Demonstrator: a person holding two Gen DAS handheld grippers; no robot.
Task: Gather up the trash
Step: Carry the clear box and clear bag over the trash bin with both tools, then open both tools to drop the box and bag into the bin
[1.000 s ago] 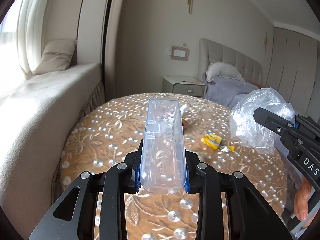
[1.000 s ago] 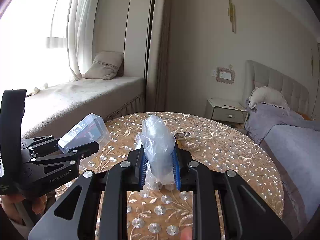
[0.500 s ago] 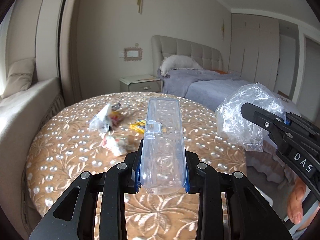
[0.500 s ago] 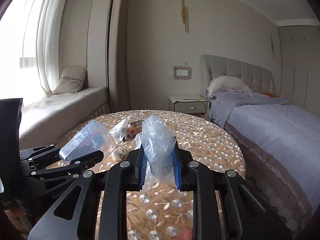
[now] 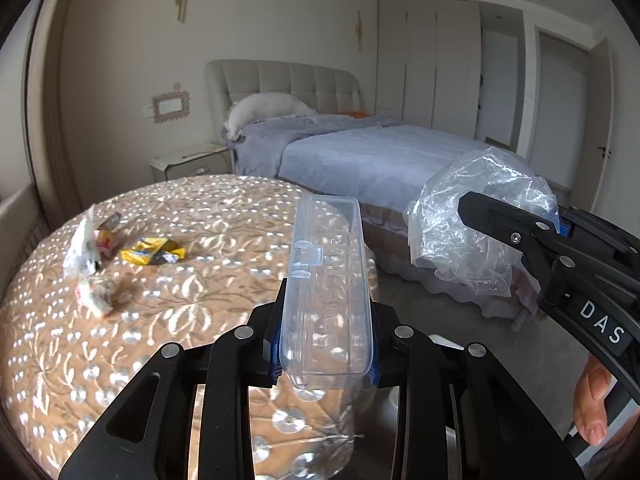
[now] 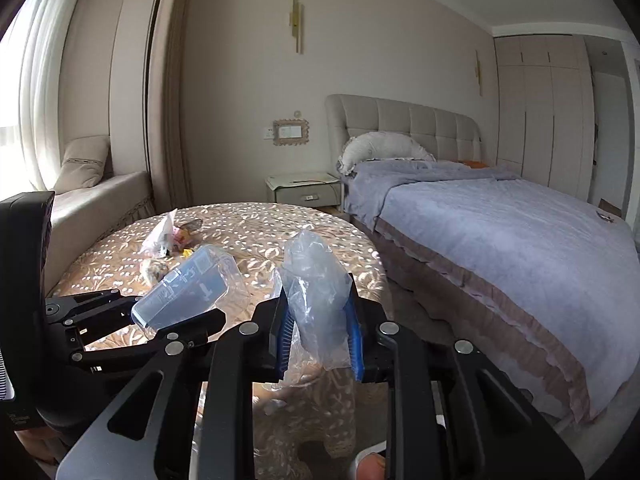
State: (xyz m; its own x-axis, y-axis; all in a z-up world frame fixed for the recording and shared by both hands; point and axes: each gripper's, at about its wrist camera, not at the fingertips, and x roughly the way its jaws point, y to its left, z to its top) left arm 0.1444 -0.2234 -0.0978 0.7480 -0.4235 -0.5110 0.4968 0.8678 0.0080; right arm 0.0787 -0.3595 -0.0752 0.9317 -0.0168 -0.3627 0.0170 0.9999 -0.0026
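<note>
Clear plastic makes up both pieces of trash already picked up. A transparent hinged case (image 5: 326,300) is clamped between the jaws of the left gripper (image 5: 325,364), low in the middle of the left wrist view, its clasp facing up and its far end jutting out over the edge of the surface (image 5: 224,216). A crumpled clear bag (image 6: 316,292) is pinched by the right gripper (image 6: 318,340), whose jaws are nearly closed on the film; in the left wrist view the same bag (image 5: 472,224) is seen at mid right, puffed out ahead of the black fingers.

Two items are thus judged as collected but not yet dropped anywhere; no bin can be made out in either view. More is left on the patterned cloth: a yellow wrapper (image 5: 154,255), a white and pink wrapper (image 5: 86,240) beside it, and a small crumpled scrap (image 5: 96,296) nearer the edge, all at the left of the left wrist view. These are untouched, so the task is judged to be well short of done.

Against the earlier frames, both views are swung away from the window and cushion seat toward the bed (image 6: 500,232) and the wardrobe, which are now shown at the right. The leftover wrappers, once near the frame middle, are now pushed to the left side. The case and bag are held as before, with no visible slip in either grip.
</note>
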